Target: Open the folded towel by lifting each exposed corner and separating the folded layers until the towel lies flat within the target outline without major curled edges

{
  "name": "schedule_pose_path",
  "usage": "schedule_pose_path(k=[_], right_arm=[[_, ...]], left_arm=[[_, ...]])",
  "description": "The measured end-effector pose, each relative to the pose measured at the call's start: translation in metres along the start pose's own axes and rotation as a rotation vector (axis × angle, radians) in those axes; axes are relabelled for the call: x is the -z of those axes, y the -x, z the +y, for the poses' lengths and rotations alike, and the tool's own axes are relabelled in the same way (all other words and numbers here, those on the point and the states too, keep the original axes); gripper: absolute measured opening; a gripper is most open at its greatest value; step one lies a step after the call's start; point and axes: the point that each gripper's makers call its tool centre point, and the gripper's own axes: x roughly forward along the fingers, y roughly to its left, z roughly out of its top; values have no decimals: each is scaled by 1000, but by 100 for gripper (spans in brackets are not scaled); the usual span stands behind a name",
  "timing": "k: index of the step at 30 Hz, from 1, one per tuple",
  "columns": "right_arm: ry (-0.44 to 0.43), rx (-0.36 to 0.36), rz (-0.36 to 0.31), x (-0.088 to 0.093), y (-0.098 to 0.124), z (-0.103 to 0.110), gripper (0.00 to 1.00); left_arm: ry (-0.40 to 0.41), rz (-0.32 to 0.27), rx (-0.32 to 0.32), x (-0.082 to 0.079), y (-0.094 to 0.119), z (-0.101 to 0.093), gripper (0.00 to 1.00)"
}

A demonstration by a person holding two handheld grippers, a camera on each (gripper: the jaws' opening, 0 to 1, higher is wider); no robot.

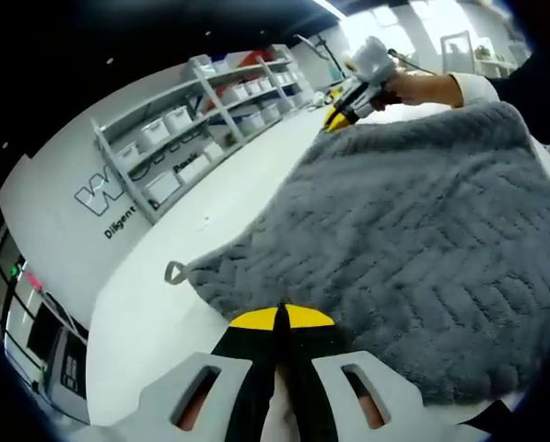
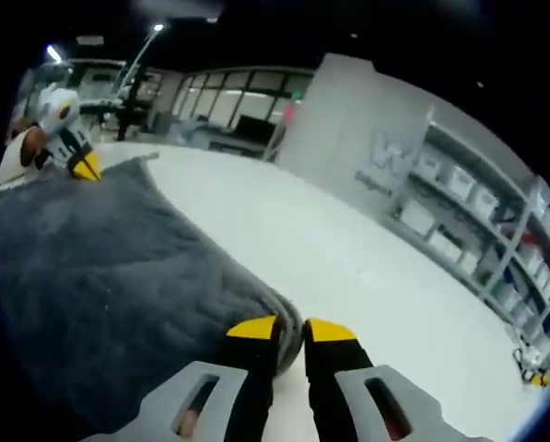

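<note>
A grey, ribbed, fluffy towel (image 1: 413, 249) lies spread over the white table (image 1: 228, 184). A small grey loop (image 1: 175, 273) sticks out at its near corner. My left gripper (image 1: 281, 319) is at the towel's near edge, its yellow tips pressed together on the fabric. My right gripper (image 1: 337, 118), held in a hand (image 1: 427, 87), sits at the far corner. In the right gripper view the towel (image 2: 99, 276) runs away to the left, and its thick edge sits between the yellow tips of my right gripper (image 2: 291, 330). My left gripper (image 2: 84, 168) is at the opposite corner.
Shelves with white bins (image 1: 201, 120) stand against a white wall beyond the table; the same shelves (image 2: 477, 221) appear at the right of the right gripper view. Bare table top (image 2: 348, 267) stretches to the right of the towel. Glass partitions (image 2: 238, 106) lie further back.
</note>
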Motion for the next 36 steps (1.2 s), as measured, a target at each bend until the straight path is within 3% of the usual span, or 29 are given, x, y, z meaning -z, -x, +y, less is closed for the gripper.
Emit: schedule_pose_path(k=[3,8,14,17,20,23,30,31,36], right_arm=[[-14,-10,-50,-10,5,-1,7],[-141,-23,-153,-28,19,-11,10],[-253,-116,-161,-24,23,-4,10],[-264,-152,-186,-27,27,0,10],[-254,-228,-163,-25,31,11,7],[-232,-260,-89,-13,36,18,0],[-184,-370,-71,-1,47,39,0],[-188,-398,-24,6,49,44,0],[-178,-443,1,11,53,55,0]], left_arm=[[-6,0,0,0,0,0,0],[-13,2,-2,0,0,-1,0],[-28,-9,-2,-1,0,-1,0],[-18,-17,-1,-1,-1,0,0],[0,-25,2,0,-1,1,0],[8,-29,1,0,-2,2,0],[14,-30,5,0,-2,2,0],[15,-30,5,0,-2,2,0],[16,-31,2,0,-2,3,0]])
